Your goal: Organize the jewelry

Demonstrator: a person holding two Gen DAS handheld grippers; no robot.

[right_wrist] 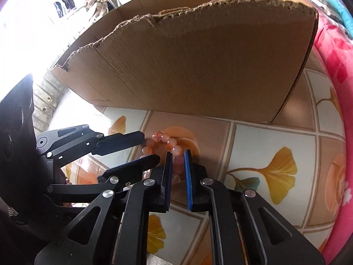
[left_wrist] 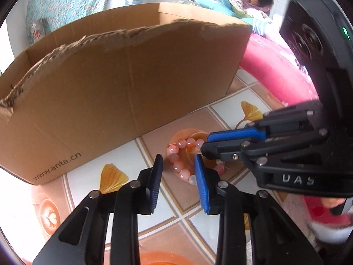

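**Pink bead bracelet caught between two grippers beside the Anta box**

The bracelet of round, glossy pink and peach beads [left_wrist: 183, 161] lies on the tiled-pattern tablecloth with yellow ginkgo leaves [left_wrist: 114, 178], over an orange printed circle, just in front of the big brown cardboard box [left_wrist: 123, 88]. Printed up the box's near wall: "www.anta.cn". Its top edge is ragged, torn cardboard.

Left gripper [left_wrist: 177, 167], black arms with blue ribbed pads, points down at the bracelet; its jaws stand narrow but apart, straddling the near side of the bead loop, and I cannot tell whether the pads actually press the beads. Right gripper [right_wrist: 178, 161] comes in from the other side, and in its own view the jaws are nearly together with pink beads squeezed between the blue pads — it's gripping the bracelet. From the left camera, raised mirrored letters reading roughly "UAS" show on the right gripper's black body. A pink flowered blanket [right_wrist: 331, 50] edges the table on the right.
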